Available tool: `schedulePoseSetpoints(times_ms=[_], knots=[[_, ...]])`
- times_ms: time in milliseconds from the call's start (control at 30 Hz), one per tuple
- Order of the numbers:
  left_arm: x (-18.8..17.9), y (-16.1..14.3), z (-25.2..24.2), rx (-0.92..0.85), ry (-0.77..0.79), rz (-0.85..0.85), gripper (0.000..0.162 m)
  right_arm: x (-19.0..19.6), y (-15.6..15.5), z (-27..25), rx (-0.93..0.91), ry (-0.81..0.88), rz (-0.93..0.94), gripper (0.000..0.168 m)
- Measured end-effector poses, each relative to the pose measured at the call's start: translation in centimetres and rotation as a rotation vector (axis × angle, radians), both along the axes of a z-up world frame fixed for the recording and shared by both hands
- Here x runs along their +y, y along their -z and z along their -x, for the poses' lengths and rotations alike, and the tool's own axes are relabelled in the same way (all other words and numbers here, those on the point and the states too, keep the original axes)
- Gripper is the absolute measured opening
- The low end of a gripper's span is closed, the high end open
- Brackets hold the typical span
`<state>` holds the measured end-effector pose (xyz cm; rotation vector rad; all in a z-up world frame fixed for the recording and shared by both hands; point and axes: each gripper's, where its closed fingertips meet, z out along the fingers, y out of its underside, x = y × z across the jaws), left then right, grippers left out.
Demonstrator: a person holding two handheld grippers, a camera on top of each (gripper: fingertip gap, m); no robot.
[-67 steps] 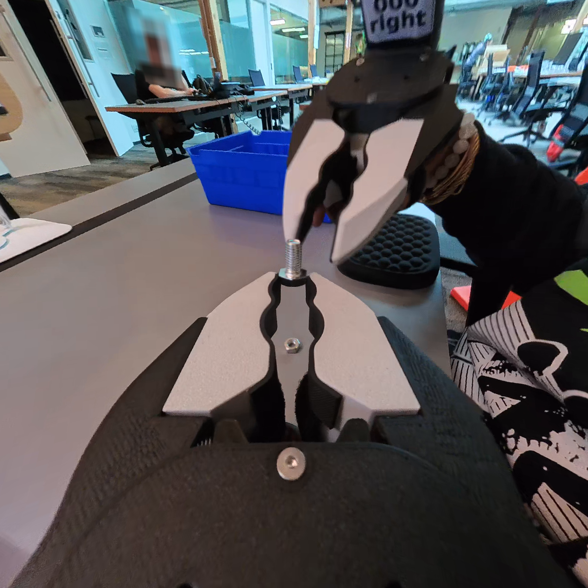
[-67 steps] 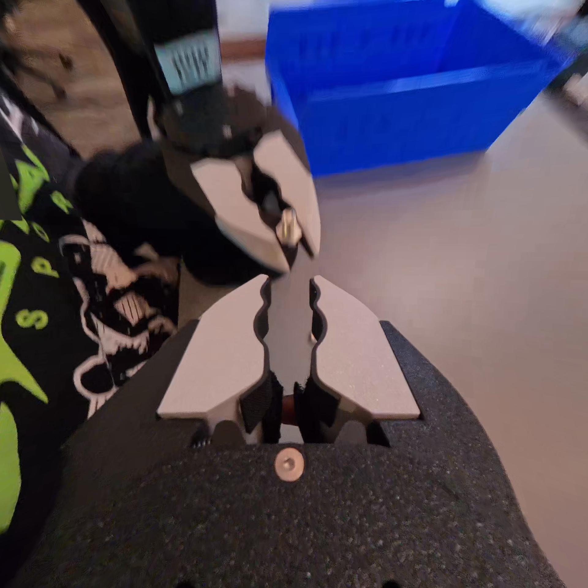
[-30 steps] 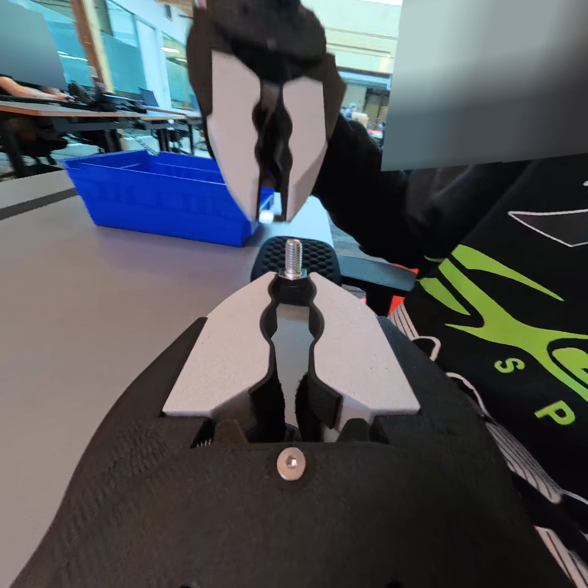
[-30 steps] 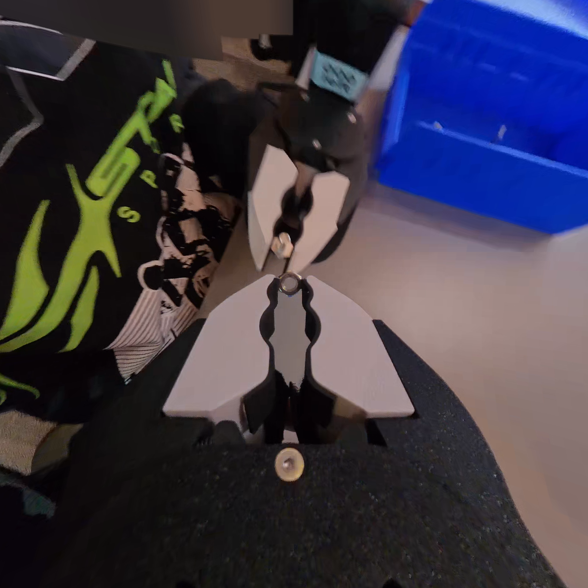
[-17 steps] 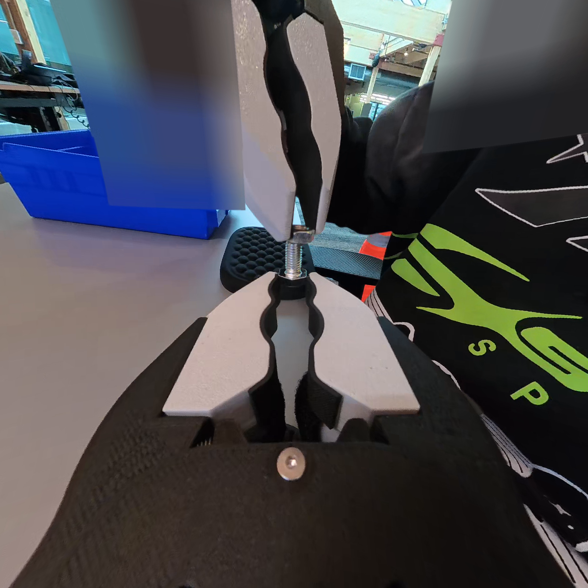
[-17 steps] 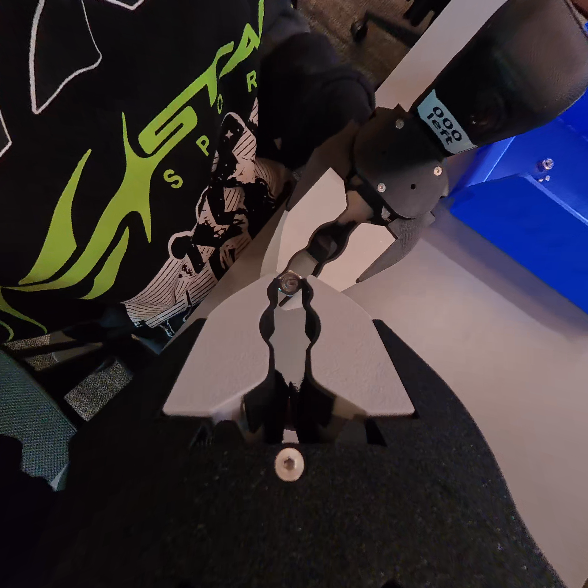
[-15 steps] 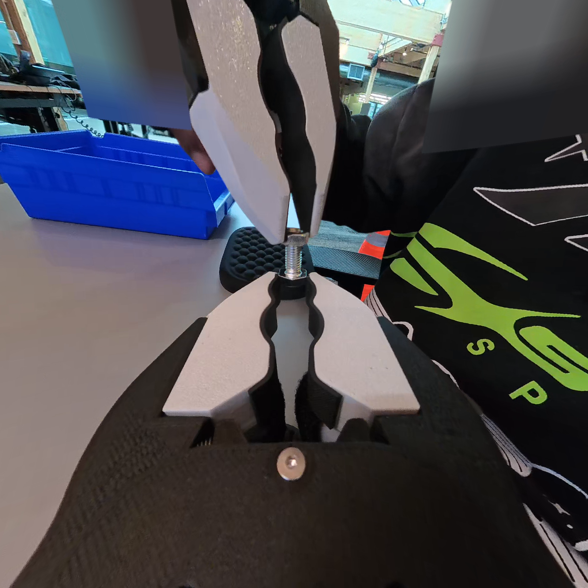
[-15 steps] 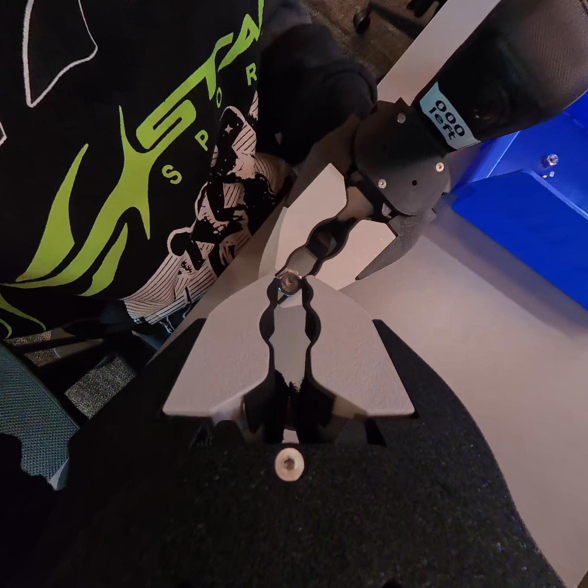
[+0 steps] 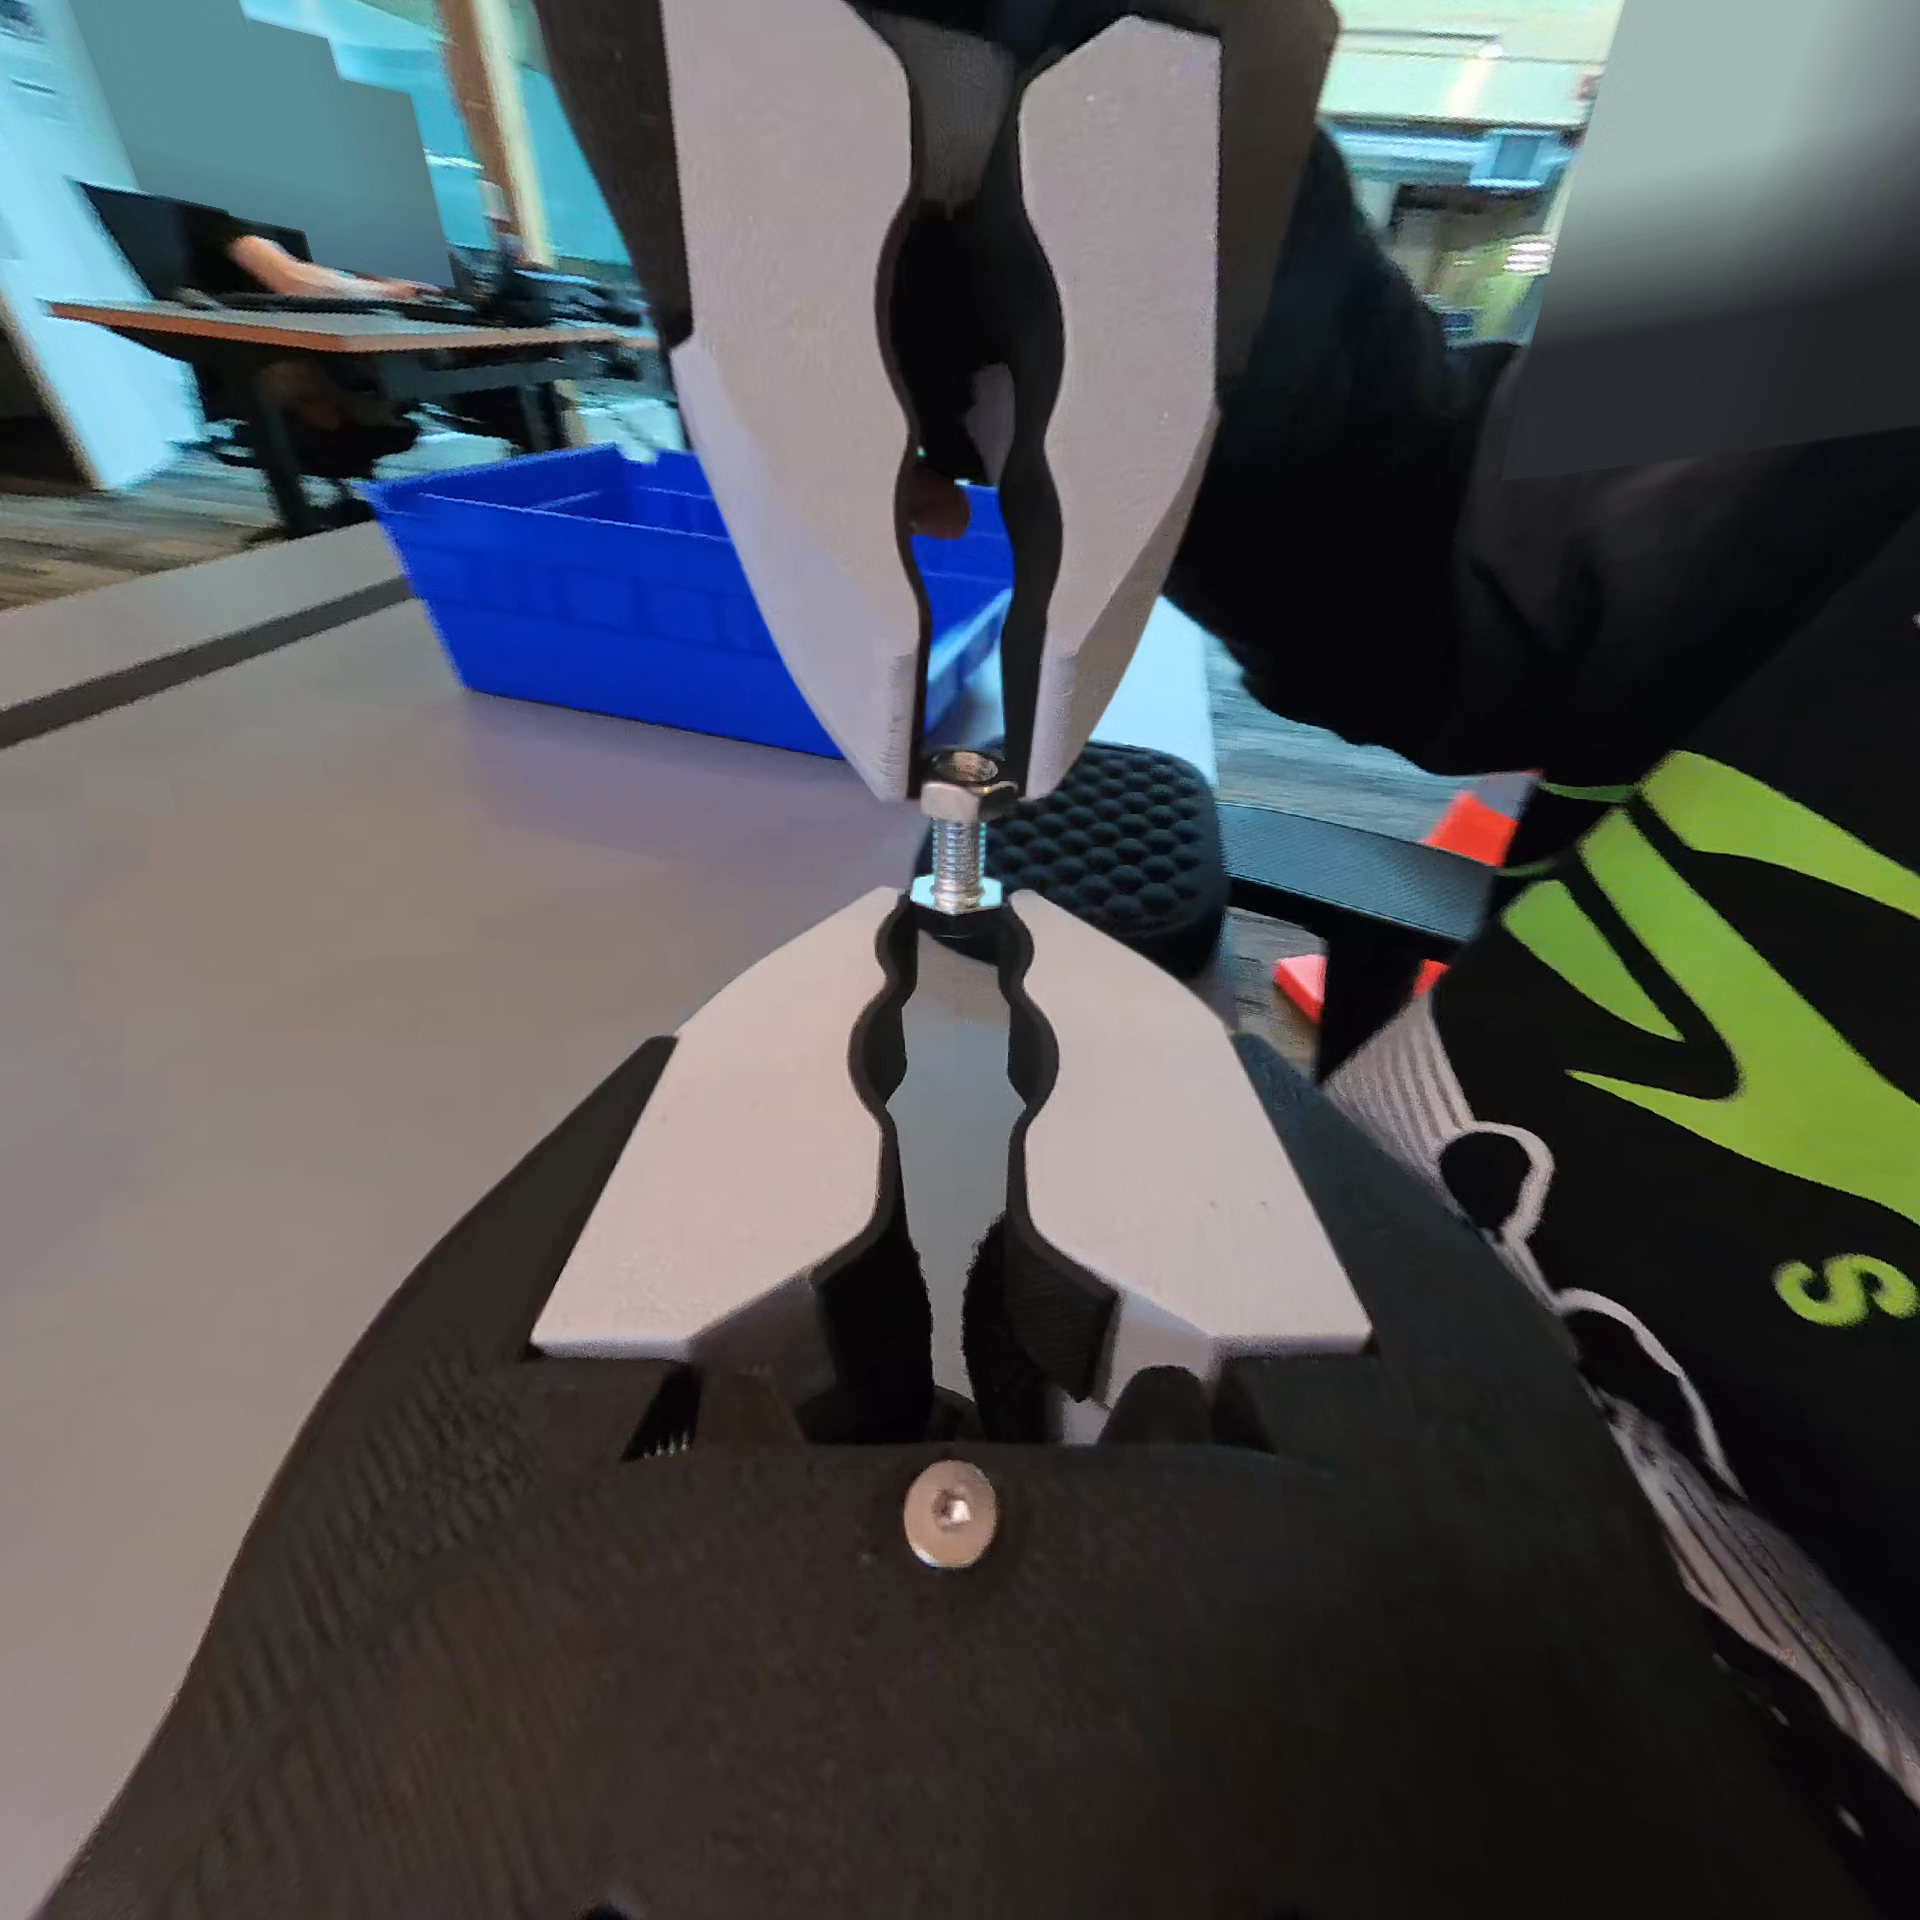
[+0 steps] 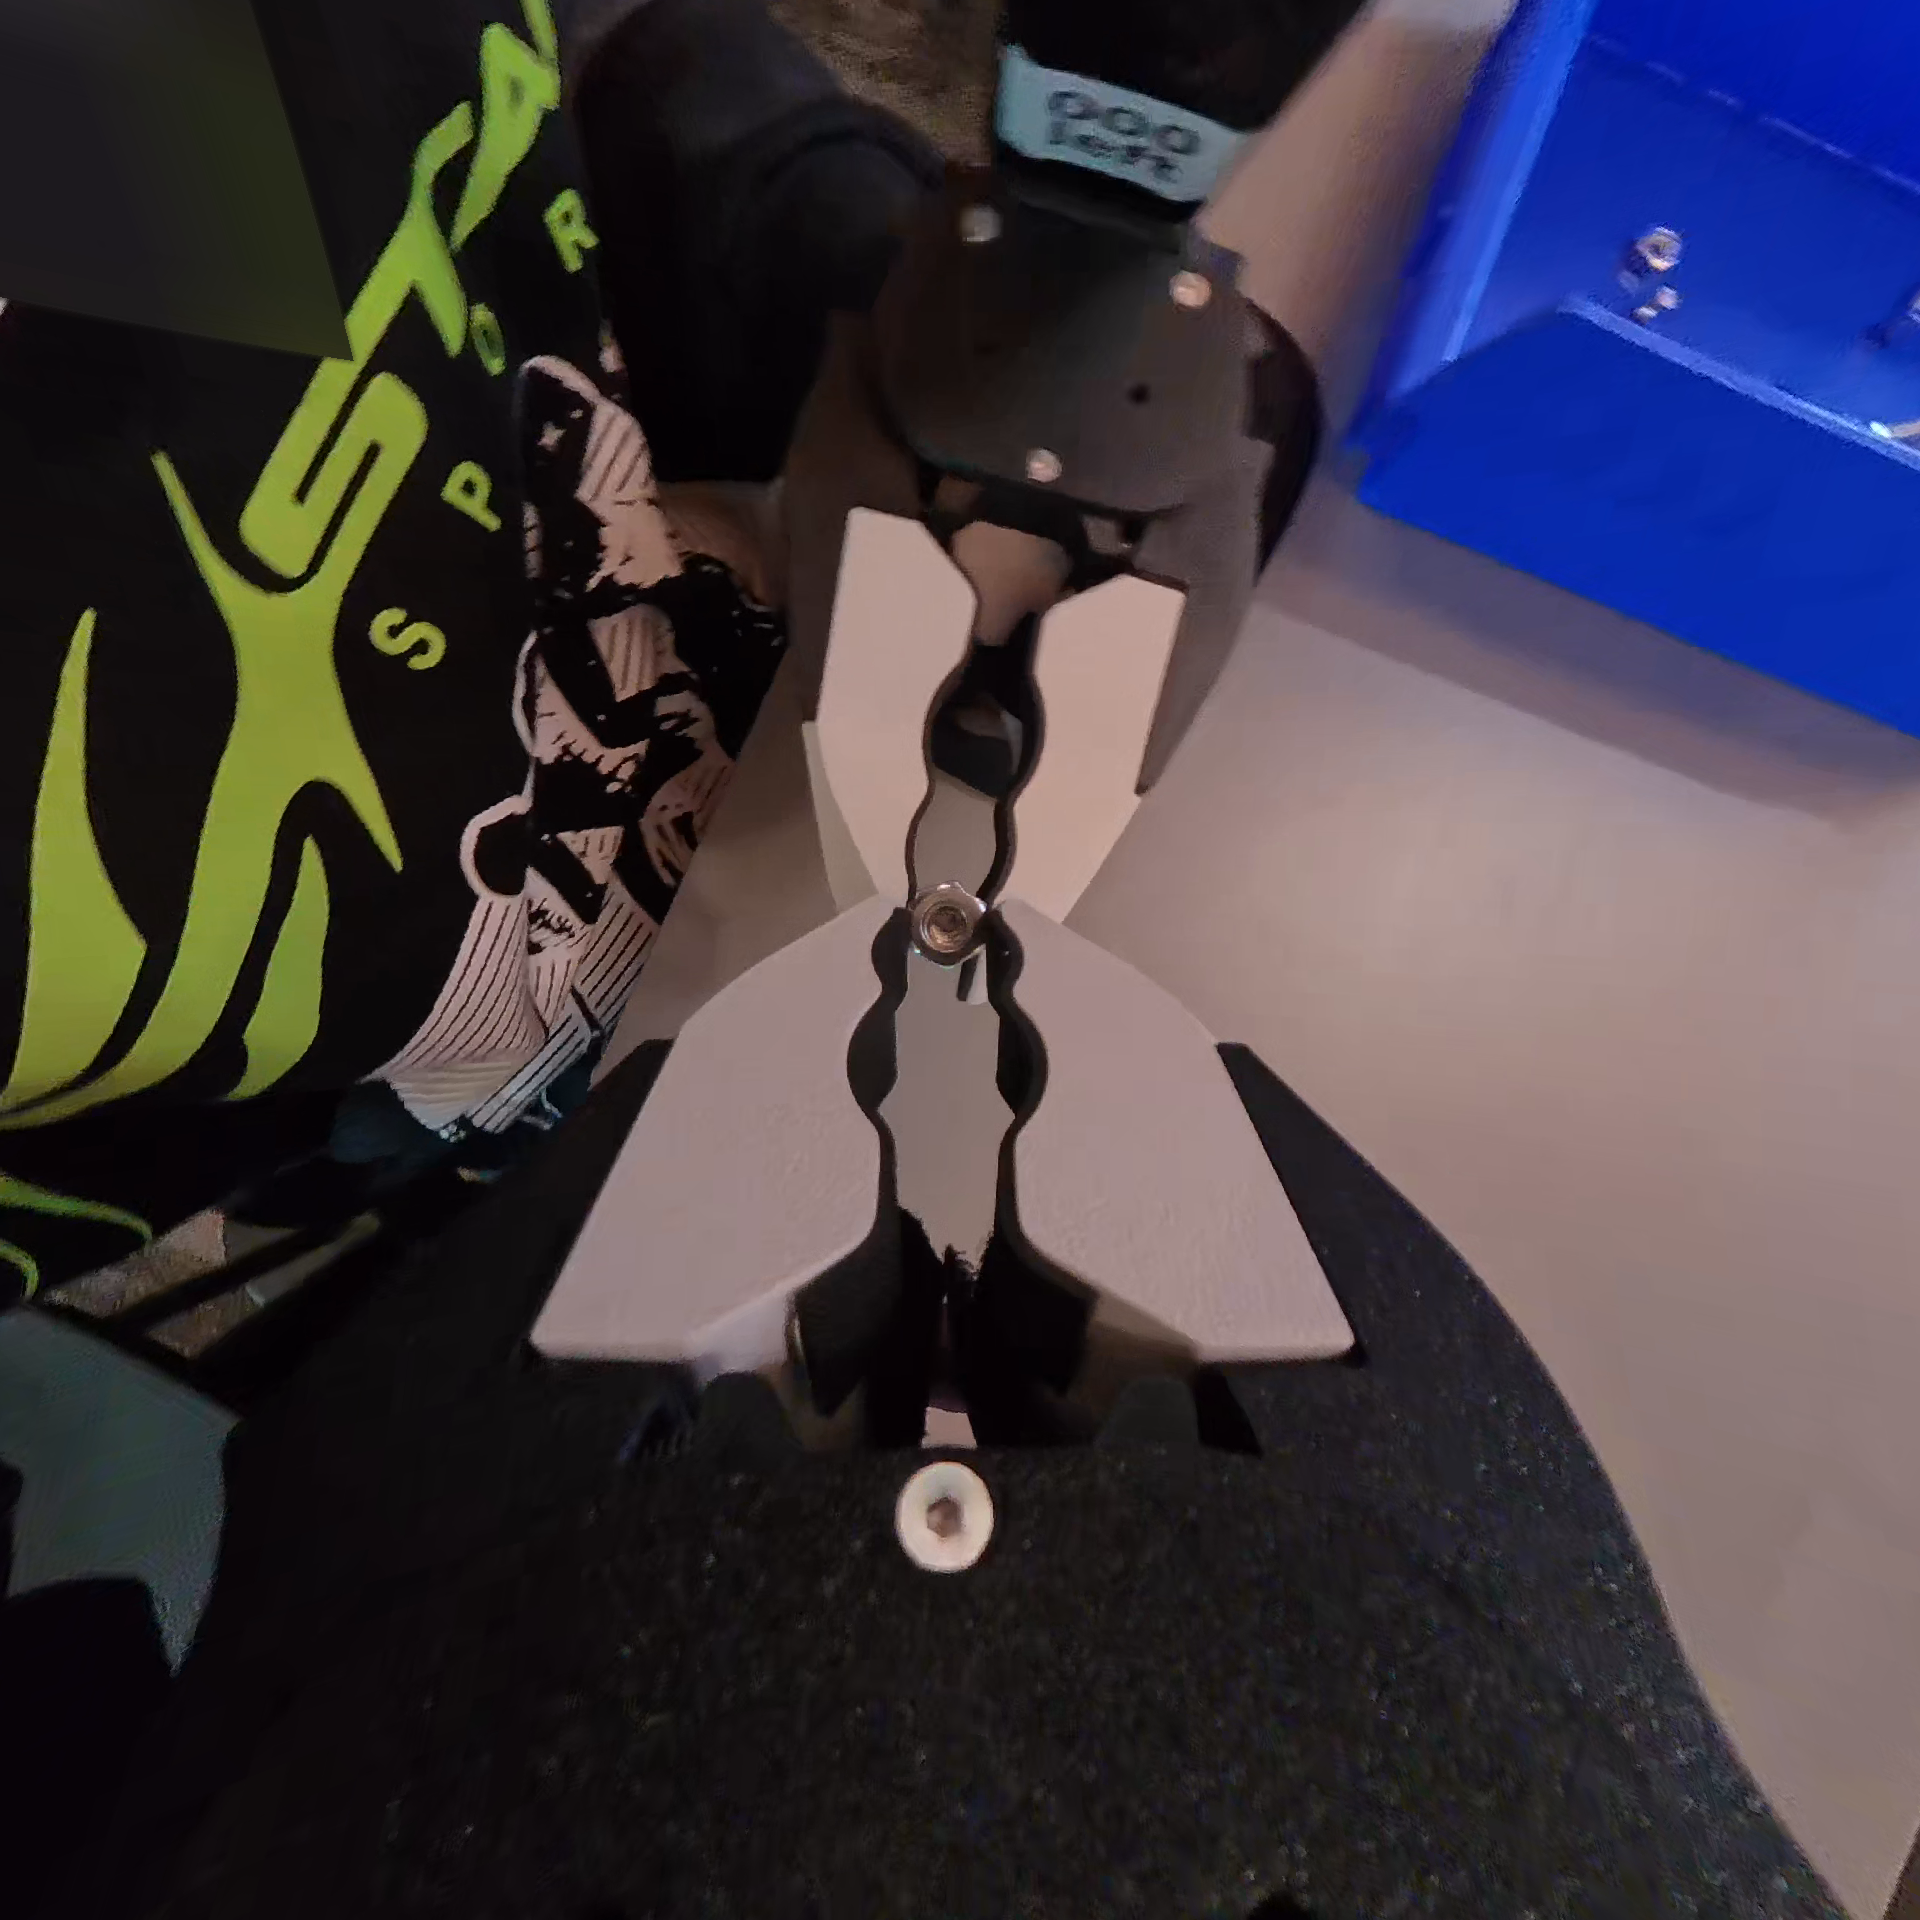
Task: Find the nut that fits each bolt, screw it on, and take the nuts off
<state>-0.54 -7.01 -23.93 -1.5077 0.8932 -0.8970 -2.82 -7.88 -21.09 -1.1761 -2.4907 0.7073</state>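
Right gripper (image 9: 966, 774) now swung down from off to the side, square above the bolt (image 9: 953, 871), tip to tip with the left gripper (image 9: 953, 914). Picked up a nut (image 9: 966, 795), now sitting on the thread's top end.

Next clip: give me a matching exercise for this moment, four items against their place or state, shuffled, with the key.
Items:
1. bolt
2. nut
3. blue bin
4. black honeycomb pad

States:
A. on the grey table, behind both grippers
B. pinched by the right gripper, at the top of the thread
C. upright, clamped by the left gripper
D. at the table edge, behind the bolt

Pairs: 1-C, 2-B, 3-A, 4-D
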Motion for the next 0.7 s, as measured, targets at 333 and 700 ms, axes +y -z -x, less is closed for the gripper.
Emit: schedulePoseSetpoints(times_ms=[333, 700], knots=[[1.17, -0.67, 0.76, -0.038, -0.149, -0.042, 0.015, 0.88, -0.55, 0.76, 0.041, 0.166, -0.033, 0.014], [1.22, -0.81, 1.04, -0.064, -0.143, -0.033, 0.015, 0.99, -0.61, 1.04, 0.067, 0.178, -0.001, 0.029]])
